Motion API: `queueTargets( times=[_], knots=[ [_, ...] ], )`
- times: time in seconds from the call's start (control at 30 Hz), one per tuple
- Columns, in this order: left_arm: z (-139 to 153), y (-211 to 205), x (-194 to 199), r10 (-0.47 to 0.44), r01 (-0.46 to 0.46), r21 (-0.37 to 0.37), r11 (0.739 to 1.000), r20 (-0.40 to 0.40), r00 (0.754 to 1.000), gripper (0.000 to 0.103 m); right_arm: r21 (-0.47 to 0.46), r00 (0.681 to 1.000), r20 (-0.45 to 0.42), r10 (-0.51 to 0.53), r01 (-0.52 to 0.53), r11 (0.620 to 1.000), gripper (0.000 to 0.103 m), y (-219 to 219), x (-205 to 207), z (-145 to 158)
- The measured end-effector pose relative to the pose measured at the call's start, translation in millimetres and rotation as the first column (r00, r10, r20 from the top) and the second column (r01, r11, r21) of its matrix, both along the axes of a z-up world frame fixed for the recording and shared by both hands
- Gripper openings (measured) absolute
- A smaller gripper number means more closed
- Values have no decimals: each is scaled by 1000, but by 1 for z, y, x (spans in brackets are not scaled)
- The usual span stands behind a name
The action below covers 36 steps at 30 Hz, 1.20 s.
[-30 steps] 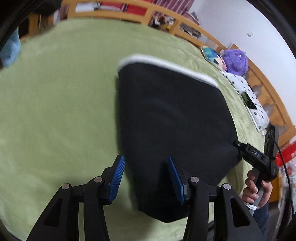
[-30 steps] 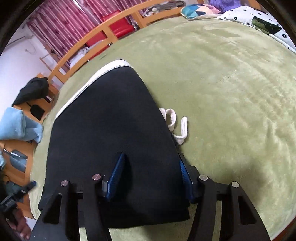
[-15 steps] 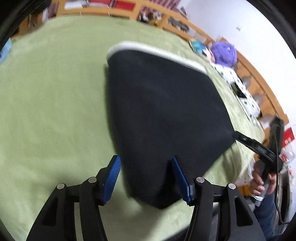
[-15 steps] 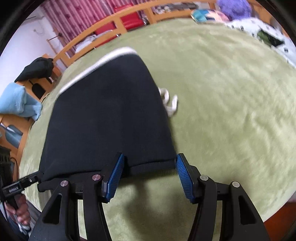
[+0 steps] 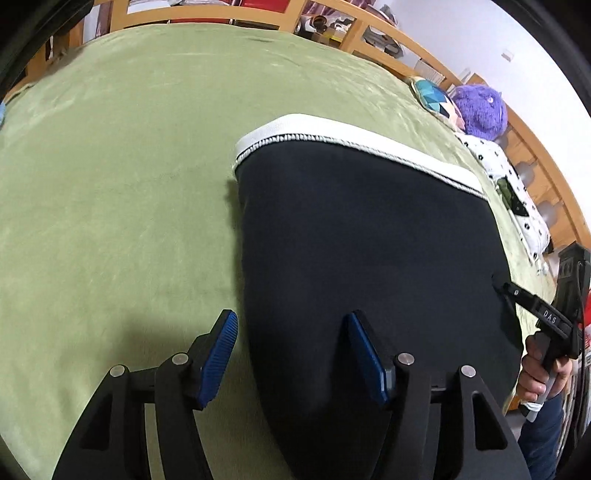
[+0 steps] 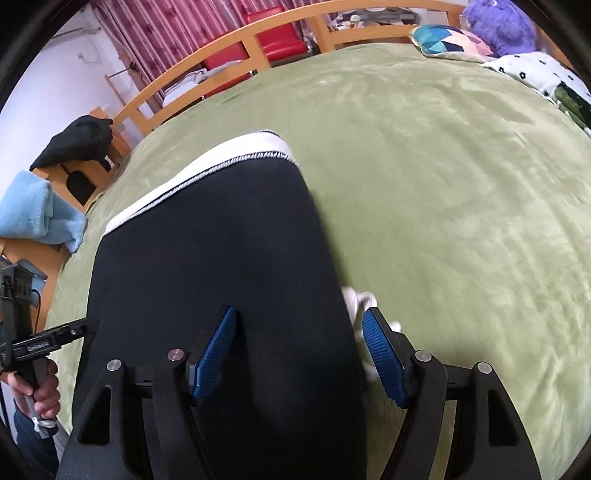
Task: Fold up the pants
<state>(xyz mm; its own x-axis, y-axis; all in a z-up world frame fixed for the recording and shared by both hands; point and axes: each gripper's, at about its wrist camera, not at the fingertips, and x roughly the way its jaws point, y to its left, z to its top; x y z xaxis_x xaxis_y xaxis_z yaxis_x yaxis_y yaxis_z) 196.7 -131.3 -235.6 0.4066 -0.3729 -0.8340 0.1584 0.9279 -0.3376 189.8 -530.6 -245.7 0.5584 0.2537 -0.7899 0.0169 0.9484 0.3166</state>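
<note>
Black pants [image 5: 369, 240] lie folded flat on the green blanket [image 5: 110, 184], white waistband [image 5: 351, 140] at the far end. My left gripper [image 5: 293, 343] hangs over their near left edge; its jaws are opening, the edge lies between the pads, and neither pad presses on it. In the right wrist view the pants [image 6: 221, 258] fill the middle. My right gripper [image 6: 299, 347] straddles their right edge, its jaws also opening and not pressing. A white drawstring [image 6: 360, 302] pokes out beside the right pad. Each view shows the other gripper, right [image 5: 546, 317] and left [image 6: 55, 338], in a hand.
A wooden rail [image 5: 221, 14] rings the bed. At the far right lie a purple plush [image 5: 480, 110], a patterned cushion [image 5: 432, 96] and white dotted fabric [image 5: 509, 177]. Off the left side sit a blue towel [image 6: 33, 214] and a black garment [image 6: 74, 140].
Both grippers drew back to the pants' near hem, then came forward over the fabric again. Both pairs of jaws stand wider than before.
</note>
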Motion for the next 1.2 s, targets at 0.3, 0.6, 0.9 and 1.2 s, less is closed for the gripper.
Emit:
queueTargets(
  times=[0.3,0.6,0.9,1.2],
  knots=[
    [-6,-1,0,19,-17,-71,997,37,999,36,38,999,-41,-19,21,999,63,3,12,-12],
    [38,22,3,-36,49,-175,983,75,996,16,68,998,-20,-67,69,995,23,17,-11,19],
    [77,102,-21,-41,53,-79,995,136,990,12,138,1000,-2,-29,29,990,18,93,-41,36],
    [78,227,-42,112,-110,-26,994,108,988,12,267,985,-2,172,-165,949,18,219,-43,23]
  ],
)
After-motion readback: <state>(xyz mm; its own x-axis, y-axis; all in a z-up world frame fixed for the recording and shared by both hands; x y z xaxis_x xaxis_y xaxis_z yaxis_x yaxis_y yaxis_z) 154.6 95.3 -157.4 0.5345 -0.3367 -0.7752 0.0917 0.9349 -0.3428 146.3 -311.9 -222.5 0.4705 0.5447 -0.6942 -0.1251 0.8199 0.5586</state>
